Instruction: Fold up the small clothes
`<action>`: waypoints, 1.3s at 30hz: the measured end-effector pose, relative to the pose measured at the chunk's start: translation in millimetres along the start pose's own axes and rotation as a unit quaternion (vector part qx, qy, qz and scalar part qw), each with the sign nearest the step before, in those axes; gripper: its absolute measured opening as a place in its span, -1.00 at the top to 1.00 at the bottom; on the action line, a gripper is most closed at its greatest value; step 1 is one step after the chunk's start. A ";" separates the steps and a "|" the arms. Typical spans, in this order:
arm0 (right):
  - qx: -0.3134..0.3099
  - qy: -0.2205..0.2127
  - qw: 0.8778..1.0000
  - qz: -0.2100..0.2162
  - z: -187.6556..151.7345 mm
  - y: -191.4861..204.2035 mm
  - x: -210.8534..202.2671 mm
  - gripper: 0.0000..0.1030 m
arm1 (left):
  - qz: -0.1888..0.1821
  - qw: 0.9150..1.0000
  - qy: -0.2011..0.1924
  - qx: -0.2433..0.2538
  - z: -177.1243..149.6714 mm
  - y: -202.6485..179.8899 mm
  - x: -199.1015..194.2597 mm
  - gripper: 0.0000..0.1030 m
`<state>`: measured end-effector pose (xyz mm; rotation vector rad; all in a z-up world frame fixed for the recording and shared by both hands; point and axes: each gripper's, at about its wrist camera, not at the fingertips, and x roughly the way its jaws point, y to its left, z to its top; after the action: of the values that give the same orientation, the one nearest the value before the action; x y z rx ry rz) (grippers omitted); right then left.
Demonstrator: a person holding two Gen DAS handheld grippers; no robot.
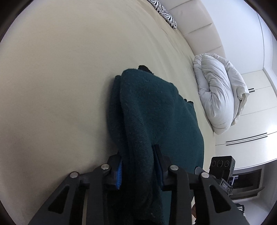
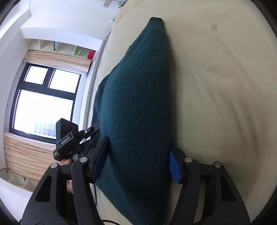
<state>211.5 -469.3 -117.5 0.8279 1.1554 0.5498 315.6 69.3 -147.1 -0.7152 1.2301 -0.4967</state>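
Observation:
A dark teal knitted garment [image 1: 152,110] lies folded over on a cream bed sheet [image 1: 60,86]. My left gripper [image 1: 138,166] is shut on a thick fold of its near edge, blue pads pressing the cloth from both sides. In the right wrist view the same garment [image 2: 138,97] stretches away from me to a narrow end. My right gripper [image 2: 138,155] grips it too, with cloth filling the gap between the fingers. The left gripper's body [image 2: 69,138] shows to the left of my right one, close beside it.
A bunched white duvet [image 1: 219,93] lies at the bed's right side. A zebra-striped pillow [image 1: 164,12] sits at the far end by the padded headboard [image 1: 195,22]. White cabinets [image 1: 251,124] stand beyond. A window [image 2: 45,98] with beige curtains is left of the bed.

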 end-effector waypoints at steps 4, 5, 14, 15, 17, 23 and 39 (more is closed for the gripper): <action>-0.019 -0.011 1.000 -0.023 -7.3 12.1 -10.0 0.14 | 0.007 1.000 -0.008 0.013 -12.3 -10.7 -12.8 0.54; -0.020 -0.016 0.999 -0.023 -11.1 14.7 -14.7 0.18 | 0.012 1.000 -0.008 0.023 -17.7 -17.6 -17.1 0.55; -0.062 -0.048 0.997 -0.022 -89.3 45.9 -90.5 0.21 | 0.018 0.992 -0.023 0.125 -127.8 -81.0 -51.0 0.55; -0.065 -0.050 0.996 -0.022 -102.1 45.8 -100.4 0.21 | 0.018 0.991 -0.022 0.132 -141.0 -84.3 -51.3 0.55; -0.071 -0.052 0.996 -0.027 -121.4 48.6 -116.6 0.21 | 0.019 0.990 -0.018 0.141 -166.0 -90.0 -49.8 0.55; -0.055 -0.055 0.996 -0.035 -142.1 55.2 -130.3 0.21 | 0.032 0.991 0.011 0.133 -203.4 -77.6 -20.9 0.53; -0.008 -0.096 0.995 -0.008 -157.5 6.9 -128.2 0.10 | 0.052 0.992 -0.026 0.111 -223.4 -61.4 -22.4 0.34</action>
<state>21.0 -517.3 -65.7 0.8385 0.9787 0.4557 96.8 -6.9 -124.5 -0.4695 1.1360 -0.5167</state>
